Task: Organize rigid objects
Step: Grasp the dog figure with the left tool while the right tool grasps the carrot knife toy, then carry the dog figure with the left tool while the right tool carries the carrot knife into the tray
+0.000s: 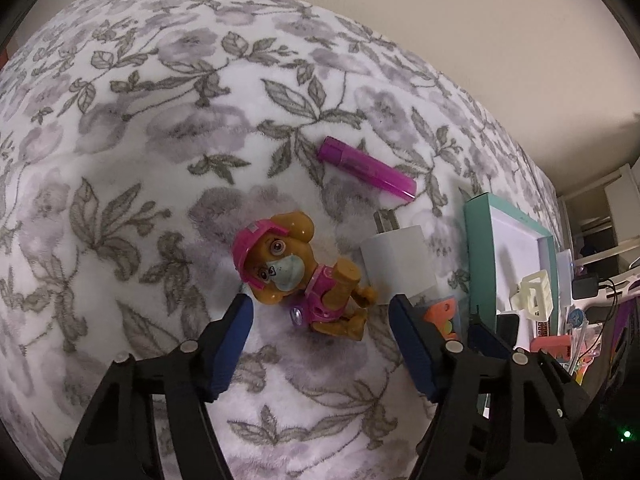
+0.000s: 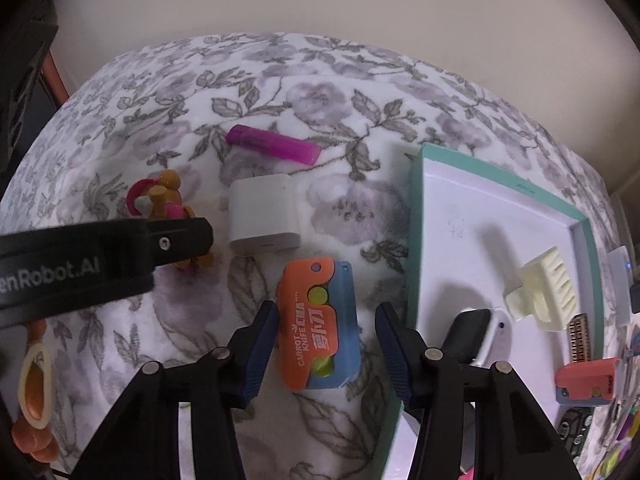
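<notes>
Blue-padded jaws frame both views, pointing steeply down at a bed covered by a floral blanket [image 1: 160, 128]. Our left gripper [image 1: 320, 312] stands with its jaws apart around a small toy dog [image 1: 304, 276] in a pink helmet, which lies on its side; neither pad touches it. Our right gripper [image 2: 326, 320] brackets an orange and blue toy knife [image 2: 320, 320] lying flat. Its left pad is at the knife's orange edge, the right pad stands clear, so we judge it not yet gripped.

Just beyond lie a white charger [image 2: 264, 216] and a purple tube [image 2: 274, 144]. To the right sits an open teal box [image 2: 416, 240] already holding a cream clip [image 2: 544, 292] and other small items.

Both toys look like light, stiff plastic, smooth enough to slip. We would pinch the dog across its torso, and the knife across its long flat sides.
</notes>
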